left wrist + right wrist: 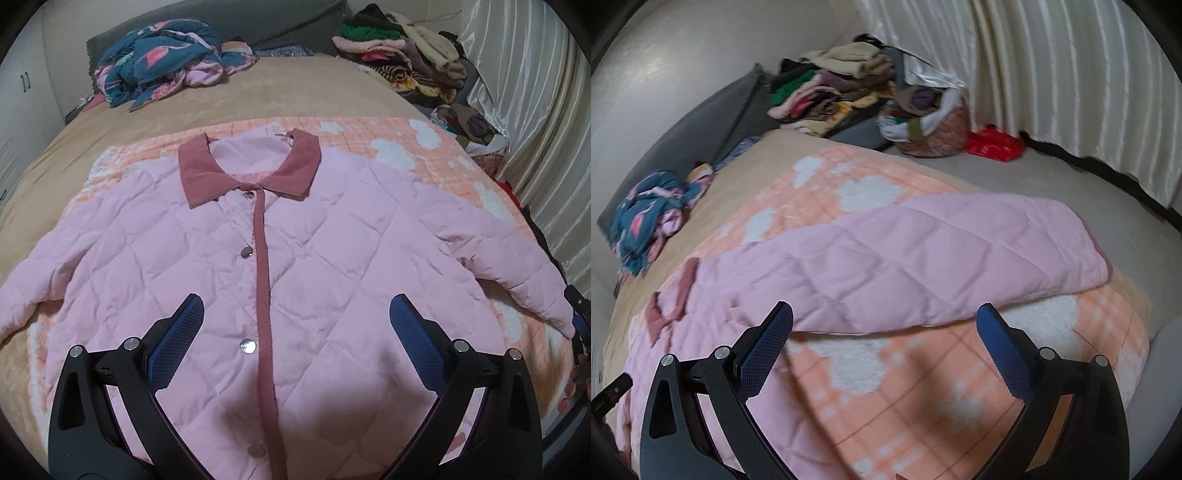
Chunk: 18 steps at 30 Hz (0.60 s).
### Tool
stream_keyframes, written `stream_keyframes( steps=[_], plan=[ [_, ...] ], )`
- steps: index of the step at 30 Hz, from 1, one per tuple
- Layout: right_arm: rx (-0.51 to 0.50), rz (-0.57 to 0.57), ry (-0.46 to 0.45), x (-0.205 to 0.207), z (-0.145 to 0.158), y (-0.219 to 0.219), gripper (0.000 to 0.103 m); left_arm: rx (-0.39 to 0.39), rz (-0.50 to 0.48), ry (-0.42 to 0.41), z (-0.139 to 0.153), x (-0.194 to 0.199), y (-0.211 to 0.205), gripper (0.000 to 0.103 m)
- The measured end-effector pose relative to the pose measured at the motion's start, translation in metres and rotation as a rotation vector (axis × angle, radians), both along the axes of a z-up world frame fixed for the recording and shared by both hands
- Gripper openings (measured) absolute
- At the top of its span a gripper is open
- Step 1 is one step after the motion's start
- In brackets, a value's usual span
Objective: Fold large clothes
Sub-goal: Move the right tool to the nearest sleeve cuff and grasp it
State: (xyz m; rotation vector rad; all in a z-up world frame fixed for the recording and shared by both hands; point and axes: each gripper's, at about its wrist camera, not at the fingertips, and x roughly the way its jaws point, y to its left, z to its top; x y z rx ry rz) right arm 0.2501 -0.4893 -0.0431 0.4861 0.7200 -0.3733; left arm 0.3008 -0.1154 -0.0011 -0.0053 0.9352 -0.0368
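Observation:
A pink quilted jacket [295, 251] with a dusty-rose collar [255, 166] lies face up and buttoned, spread flat on an orange-and-white blanket [424, 147]. My left gripper [295, 306] hovers open above the jacket's lower front, nothing between its blue pads. In the right wrist view the jacket's right sleeve [960, 251] stretches out across the blanket [923, 398]. My right gripper [884, 314] stands open just in front of that sleeve's lower edge, holding nothing. In the left wrist view the right gripper's edge [578, 314] shows beside the sleeve cuff.
A crumpled blue-and-pink garment [166, 62] lies at the far left of the tan bed [295, 88]. Stacked clothes [402, 48] pile at the far right corner. A basket of clothes [927, 125] and a red bag [993, 144] stand by the white curtain [1052, 81].

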Motion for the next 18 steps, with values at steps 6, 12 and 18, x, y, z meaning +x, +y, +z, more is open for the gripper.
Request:
stream_keyframes(
  steps=[6,12,18],
  plan=[
    [0.048,-0.07,0.026,-0.005,-0.025,-0.024,0.099,0.023,-0.02,0.022,-0.014,0.014,-0.008,0.094],
    [0.159,-0.143,0.034,-0.007,-0.05,-0.057,0.099,0.042,-0.025,0.031,-0.023,0.032,-0.006,0.094],
    [0.3,-0.234,0.016,0.0,-0.077,-0.096,0.099,0.07,0.005,0.035,-0.032,0.046,0.009,0.094]
  ],
)
